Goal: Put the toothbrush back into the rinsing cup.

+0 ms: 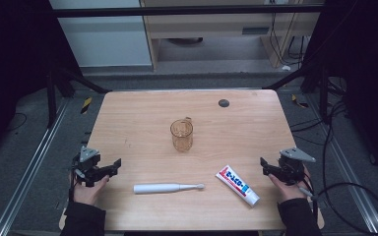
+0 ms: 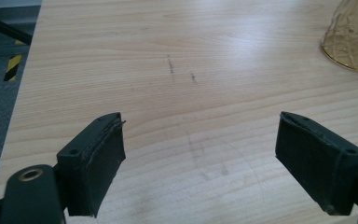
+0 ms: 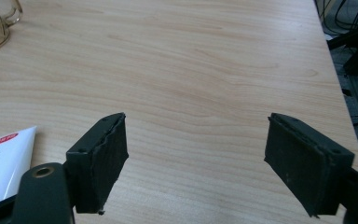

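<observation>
the amber glass mug (image 1: 181,135) stands upright mid-table. nearer the person than the mug, the white toothbrush (image 1: 167,188) lies flat, and the toothpaste tube (image 1: 237,185) lies just right of it. the left gripper (image 1: 109,168) and right gripper (image 1: 267,166) flank them, both wide apart and holding nothing.
</observation>
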`<action>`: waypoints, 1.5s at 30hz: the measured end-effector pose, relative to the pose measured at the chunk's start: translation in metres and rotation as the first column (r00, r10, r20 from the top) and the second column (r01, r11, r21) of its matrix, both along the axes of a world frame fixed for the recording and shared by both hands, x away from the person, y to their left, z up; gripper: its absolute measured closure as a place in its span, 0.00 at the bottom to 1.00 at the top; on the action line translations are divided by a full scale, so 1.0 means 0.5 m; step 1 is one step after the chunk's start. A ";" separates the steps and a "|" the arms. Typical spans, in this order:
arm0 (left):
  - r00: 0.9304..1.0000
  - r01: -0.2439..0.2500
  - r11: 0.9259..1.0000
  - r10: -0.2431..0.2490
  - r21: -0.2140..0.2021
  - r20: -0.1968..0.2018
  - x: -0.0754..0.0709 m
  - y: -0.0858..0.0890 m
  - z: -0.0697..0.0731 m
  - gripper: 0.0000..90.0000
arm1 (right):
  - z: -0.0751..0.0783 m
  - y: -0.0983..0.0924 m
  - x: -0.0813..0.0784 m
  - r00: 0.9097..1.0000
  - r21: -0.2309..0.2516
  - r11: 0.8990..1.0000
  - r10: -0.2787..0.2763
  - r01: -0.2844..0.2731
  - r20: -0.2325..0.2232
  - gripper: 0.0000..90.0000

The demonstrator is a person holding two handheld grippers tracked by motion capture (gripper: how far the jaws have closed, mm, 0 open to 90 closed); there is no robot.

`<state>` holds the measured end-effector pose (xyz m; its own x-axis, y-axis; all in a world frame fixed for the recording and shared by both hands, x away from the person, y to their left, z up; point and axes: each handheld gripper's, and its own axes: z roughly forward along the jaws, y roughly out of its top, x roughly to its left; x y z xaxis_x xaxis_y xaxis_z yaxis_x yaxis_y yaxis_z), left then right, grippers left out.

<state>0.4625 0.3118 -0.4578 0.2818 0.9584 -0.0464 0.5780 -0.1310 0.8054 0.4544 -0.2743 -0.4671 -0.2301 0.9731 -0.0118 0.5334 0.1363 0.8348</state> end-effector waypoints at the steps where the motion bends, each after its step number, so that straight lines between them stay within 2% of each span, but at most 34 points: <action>1: 1.000 0.008 1.000 -0.008 0.001 0.001 -0.002 -0.002 0.002 0.16 | -0.002 0.002 0.000 1.000 -0.005 1.000 0.006 -0.006 -0.004 0.24; 4: 1.000 0.027 1.000 -0.027 0.000 0.004 -0.007 -0.009 0.005 0.18 | -0.004 0.007 0.001 1.000 -0.015 1.000 0.019 -0.020 -0.014 0.25; 5: 0.999 0.042 0.999 -0.042 0.008 0.004 -0.010 -0.015 0.004 0.22 | -0.006 0.013 0.000 0.999 -0.039 0.999 0.034 -0.034 -0.017 0.26; 7: 0.998 0.057 0.998 -0.057 0.007 0.002 -0.013 -0.020 0.003 0.25 | -0.005 0.015 -0.001 0.999 -0.040 0.998 0.039 -0.039 -0.018 0.27; 8: 0.996 0.085 0.996 -0.085 0.012 -0.003 -0.016 -0.027 0.000 0.32 | -0.004 0.017 -0.003 0.998 -0.035 0.998 0.052 -0.053 -0.019 0.28; 9: 0.996 0.085 0.996 -0.085 0.012 -0.003 -0.016 -0.027 0.000 0.34 | -0.004 0.017 -0.003 0.998 -0.035 0.998 0.052 -0.053 -0.019 0.28; 10: 0.995 0.099 0.995 -0.099 0.020 -0.004 -0.019 -0.033 -0.001 0.34 | -0.004 0.018 -0.004 0.998 -0.032 0.998 0.057 -0.058 -0.020 0.30; 11: 0.993 0.115 0.993 -0.114 0.029 -0.004 -0.021 -0.038 -0.001 0.41 | -0.002 0.020 -0.006 0.998 -0.026 0.997 0.065 -0.066 -0.022 0.32; 13: 0.989 0.150 0.988 -0.150 0.031 -0.010 -0.026 -0.048 -0.001 0.46 | -0.001 0.022 -0.006 0.997 -0.027 0.997 0.072 -0.072 -0.018 0.34; 15: 0.987 0.159 0.987 -0.159 0.029 -0.013 -0.029 -0.052 -0.002 0.53 | -0.001 0.025 -0.006 0.997 -0.024 0.997 0.079 -0.079 -0.020 0.35; 20: 0.980 0.198 0.980 -0.196 0.038 -0.037 -0.034 -0.071 -0.005 0.63 | 0.001 0.033 -0.009 0.996 -0.019 0.996 0.090 -0.090 -0.021 0.37; 21: 0.977 0.210 0.977 -0.208 0.036 -0.044 -0.035 -0.076 -0.005 0.69 | 0.001 0.037 -0.009 0.995 -0.017 0.995 0.096 -0.096 -0.019 0.38; 23: 0.973 0.225 0.974 -0.223 0.032 -0.060 -0.036 -0.083 -0.007 0.75 | 0.001 0.040 -0.009 0.995 -0.018 0.994 0.103 -0.103 -0.017 0.38; 24: 0.970 0.234 0.972 -0.231 0.031 -0.070 -0.036 -0.087 -0.009 0.75 | 0.001 0.040 -0.009 0.995 -0.018 0.994 0.103 -0.103 -0.017 0.38; 25: 0.967 0.246 0.969 -0.242 0.037 -0.085 -0.035 -0.091 -0.011 0.79 | 0.001 0.042 -0.009 0.994 -0.014 0.994 0.104 -0.104 -0.022 0.38; 27: 0.963 0.254 0.966 -0.249 0.039 -0.100 -0.036 -0.098 -0.016 0.87 | -0.001 0.045 -0.008 0.993 -0.020 0.994 0.112 -0.112 -0.026 0.39; 28: 0.958 0.269 0.962 -0.263 0.039 -0.115 -0.036 -0.102 -0.019 0.89 | 0.000 0.046 -0.009 0.993 -0.017 0.993 0.114 -0.115 -0.027 0.39; 31: 0.946 0.299 0.954 -0.291 0.035 -0.141 -0.037 -0.111 -0.022 0.91 | 0.000 0.047 -0.009 0.993 -0.016 0.993 0.116 -0.116 -0.025 0.39; 33: 0.935 0.327 0.945 -0.319 0.028 -0.157 -0.038 -0.118 -0.023 0.95 | -0.001 0.047 -0.008 0.992 -0.017 0.993 0.119 -0.120 -0.027 0.39; 34: 0.935 0.327 0.945 -0.319 0.028 -0.157 -0.038 -0.118 -0.023 0.95 | -0.001 0.047 -0.008 0.993 -0.020 0.993 0.118 -0.119 -0.029 0.39; 38: 0.921 0.356 0.934 -0.345 0.032 -0.179 -0.041 -0.126 -0.025 0.97 | -0.001 0.047 -0.008 0.993 -0.010 0.993 0.115 -0.116 -0.033 0.39; 39: 0.921 0.356 0.934 -0.345 0.032 -0.179 -0.041 -0.126 -0.025 0.97 | -0.001 0.047 -0.008 0.993 -0.013 0.993 0.116 -0.116 -0.034 0.39; 40: 0.917 0.366 0.930 -0.354 0.033 -0.186 -0.042 -0.129 -0.026 0.98 | -0.002 0.046 -0.007 0.993 -0.020 0.993 0.117 -0.117 -0.030 0.39; 42: 0.914 0.371 0.928 -0.358 0.034 -0.188 -0.042 -0.130 -0.026 0.98 | -0.002 0.046 -0.007 0.993 -0.019 0.993 0.118 -0.118 -0.031 0.38; 45: 0.907 0.385 0.922 -0.371 0.033 -0.199 -0.044 -0.135 -0.028 0.98 | -0.003 0.047 -0.007 0.992 -0.023 0.993 0.119 -0.120 -0.032 0.38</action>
<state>0.4404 0.2444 -0.4719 0.6164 0.7843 -0.0702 0.6117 -0.4207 0.6699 0.4509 -0.2510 -0.4687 -0.3455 0.9380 -0.0270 0.5370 0.2212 0.8140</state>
